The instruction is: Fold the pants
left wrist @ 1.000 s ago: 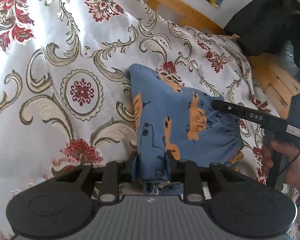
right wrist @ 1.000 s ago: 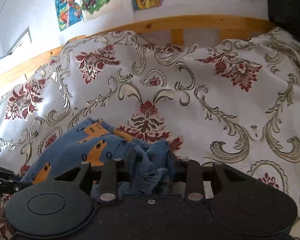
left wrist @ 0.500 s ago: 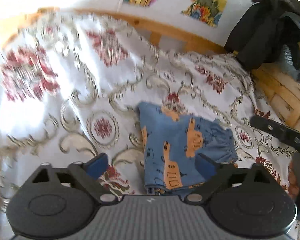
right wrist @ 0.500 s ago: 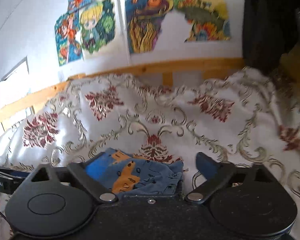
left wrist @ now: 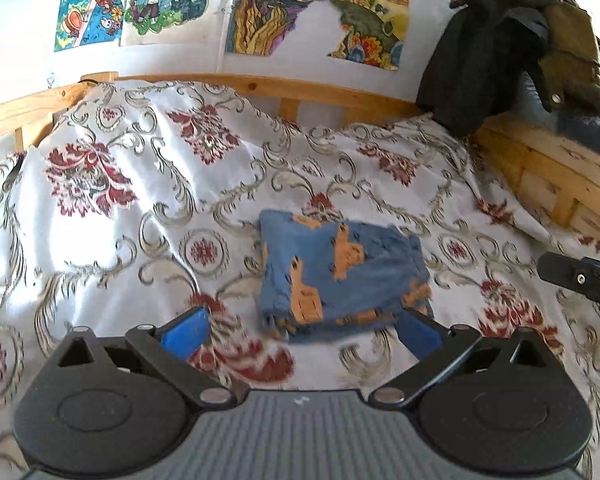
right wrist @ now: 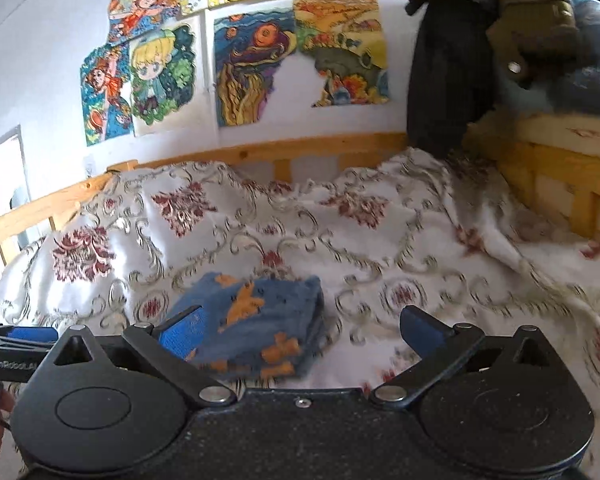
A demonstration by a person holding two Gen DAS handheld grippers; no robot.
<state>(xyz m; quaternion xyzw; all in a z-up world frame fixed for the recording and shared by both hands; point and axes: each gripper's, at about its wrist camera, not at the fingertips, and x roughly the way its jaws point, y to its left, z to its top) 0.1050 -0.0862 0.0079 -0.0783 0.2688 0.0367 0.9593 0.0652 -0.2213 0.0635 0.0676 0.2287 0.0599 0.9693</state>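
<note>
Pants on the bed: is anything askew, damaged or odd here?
Nothing stands out. The pants lie folded in a compact block on the bedspread, edges slightly uneven. Both grippers, left and right, are open and clear of them.

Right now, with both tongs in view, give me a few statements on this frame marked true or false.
1. The left tongs are open and hold nothing. True.
2. The right tongs are clamped on the pants. False: they are open, and the pants lie free.
3. The pants lie in a folded bundle on the bedspread. True.
4. The pants are plain red. False: they are blue with orange prints.
5. A dark jacket hangs at the bed's far right corner. True.
6. The wall behind the bed is bare. False: colourful pictures hang on it.
</note>
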